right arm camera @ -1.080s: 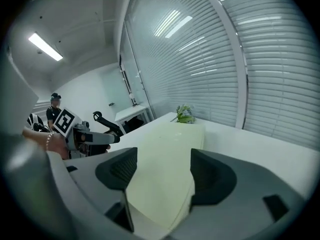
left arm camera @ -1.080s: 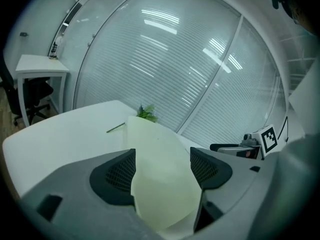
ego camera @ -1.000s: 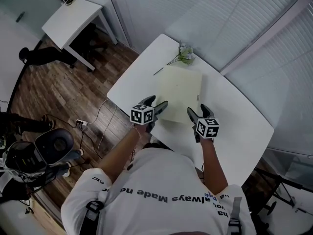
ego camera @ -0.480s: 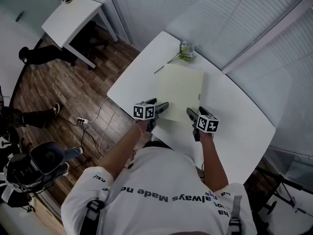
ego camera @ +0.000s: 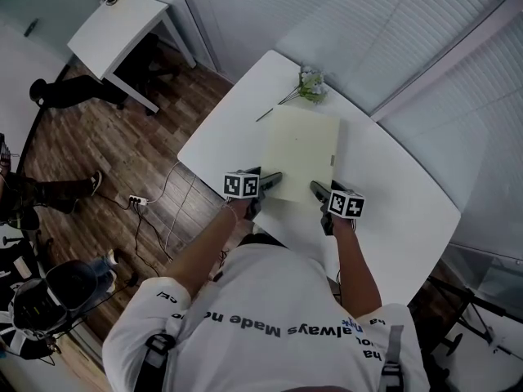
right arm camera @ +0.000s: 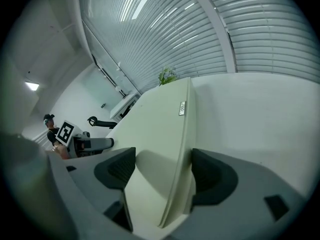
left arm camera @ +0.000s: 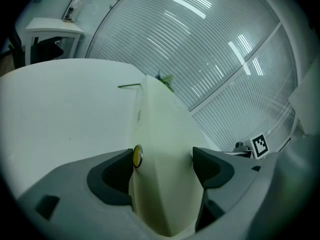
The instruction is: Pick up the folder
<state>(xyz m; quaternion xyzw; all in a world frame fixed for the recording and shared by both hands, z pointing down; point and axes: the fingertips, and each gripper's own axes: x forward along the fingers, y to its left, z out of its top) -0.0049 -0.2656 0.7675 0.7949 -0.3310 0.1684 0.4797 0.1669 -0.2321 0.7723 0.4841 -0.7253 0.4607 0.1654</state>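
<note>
Left tongs point(ego camera: 272, 176) and right tongs point(ego camera: 316, 189), just spread wide, unclamped astride folder point(ego camera: 301, 145) corners; open tabletop point(ego camera: 394, 196) either side

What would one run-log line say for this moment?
step: pre-grasp | left gripper: jaws just opening wide, astride pale yellow flat folder | right gripper: same | folder: on white table, ungripped

Office room: slatted blinds point(ego camera: 368, 23) are covering the walls, a white table point(ego camera: 400, 194) and a desk point(ego camera: 114, 35) are standing on wood flooring point(ego camera: 98, 153).
</note>
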